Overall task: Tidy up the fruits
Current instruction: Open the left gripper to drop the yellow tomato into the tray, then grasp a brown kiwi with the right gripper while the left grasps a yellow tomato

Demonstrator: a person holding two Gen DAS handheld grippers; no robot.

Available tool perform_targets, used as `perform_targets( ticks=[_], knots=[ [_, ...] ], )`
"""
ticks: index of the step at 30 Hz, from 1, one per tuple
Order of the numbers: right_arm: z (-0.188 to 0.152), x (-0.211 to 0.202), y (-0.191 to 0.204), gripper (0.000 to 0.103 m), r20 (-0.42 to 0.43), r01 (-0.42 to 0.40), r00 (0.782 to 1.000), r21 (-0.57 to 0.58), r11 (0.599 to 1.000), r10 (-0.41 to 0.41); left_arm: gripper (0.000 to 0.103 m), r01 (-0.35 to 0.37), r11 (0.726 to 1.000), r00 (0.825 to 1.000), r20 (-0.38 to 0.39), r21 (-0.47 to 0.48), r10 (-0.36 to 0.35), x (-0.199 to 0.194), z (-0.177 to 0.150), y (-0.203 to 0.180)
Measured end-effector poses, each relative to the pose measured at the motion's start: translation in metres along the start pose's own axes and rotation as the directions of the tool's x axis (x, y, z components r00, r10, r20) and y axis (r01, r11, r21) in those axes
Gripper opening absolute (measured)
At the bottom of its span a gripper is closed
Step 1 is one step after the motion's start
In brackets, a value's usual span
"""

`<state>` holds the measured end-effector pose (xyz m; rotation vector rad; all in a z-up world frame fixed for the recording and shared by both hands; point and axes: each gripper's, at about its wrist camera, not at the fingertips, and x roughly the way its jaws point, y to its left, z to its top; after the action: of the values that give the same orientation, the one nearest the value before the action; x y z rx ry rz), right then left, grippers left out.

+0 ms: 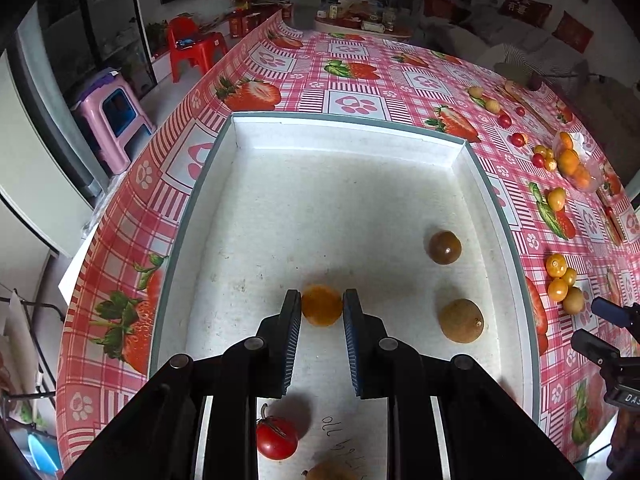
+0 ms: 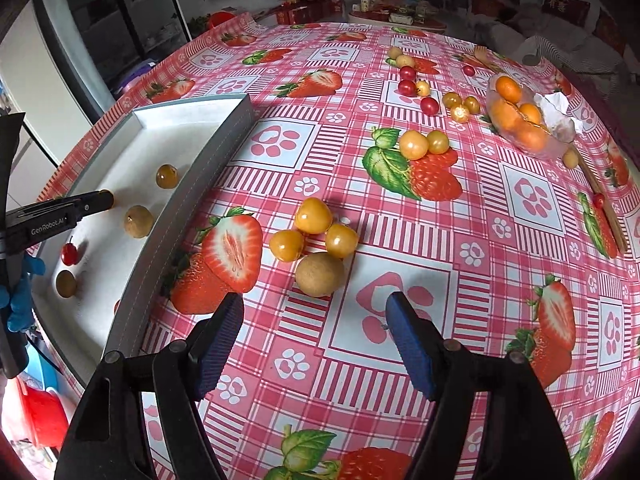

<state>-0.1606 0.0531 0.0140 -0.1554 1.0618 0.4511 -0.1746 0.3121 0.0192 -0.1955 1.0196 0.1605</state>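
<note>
My left gripper [image 1: 322,304] is shut on a small orange fruit [image 1: 322,311] and holds it over the white tray [image 1: 340,128]. In the tray lie a dark round fruit [image 1: 445,247], a brown longan [image 1: 461,321], a red cherry tomato [image 1: 277,438] and another brown fruit [image 1: 330,472] at the bottom edge. My right gripper [image 2: 314,306] is open above the tablecloth, just short of a brown longan [image 2: 319,274] with three yellow fruits [image 2: 313,215] behind it. The tray also shows in the right wrist view [image 2: 192,184], at left.
More yellow fruits [image 2: 414,144], cherry tomatoes [image 2: 429,105] and a clear bag of oranges [image 2: 520,120] lie further back on the strawberry tablecloth [image 2: 440,288]. A wooden stick [image 2: 604,208] lies at the right. Plastic stools [image 1: 116,116] stand beyond the table's left edge.
</note>
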Motion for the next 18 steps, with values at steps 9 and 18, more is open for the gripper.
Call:
perform_targets(
  ticks=[9, 18],
  knots=[
    [-0.004, -0.001, -0.003, 0.077, 0.01, -0.006, 1.0, 0.02, 1.0, 0.005, 0.084, -0.039, 0.999, 0.998, 0.057, 0.0, 0.039, -0.008, -0.002, 0.0],
    [-0.004, 0.004, -0.003, 0.077, 0.014, 0.032, 0.999, 0.005, 0.999, -0.032, 0.084, -0.061, 0.996, 0.994, 0.093, 0.07, 0.055, -0.029, 0.002, -0.027]
  ],
)
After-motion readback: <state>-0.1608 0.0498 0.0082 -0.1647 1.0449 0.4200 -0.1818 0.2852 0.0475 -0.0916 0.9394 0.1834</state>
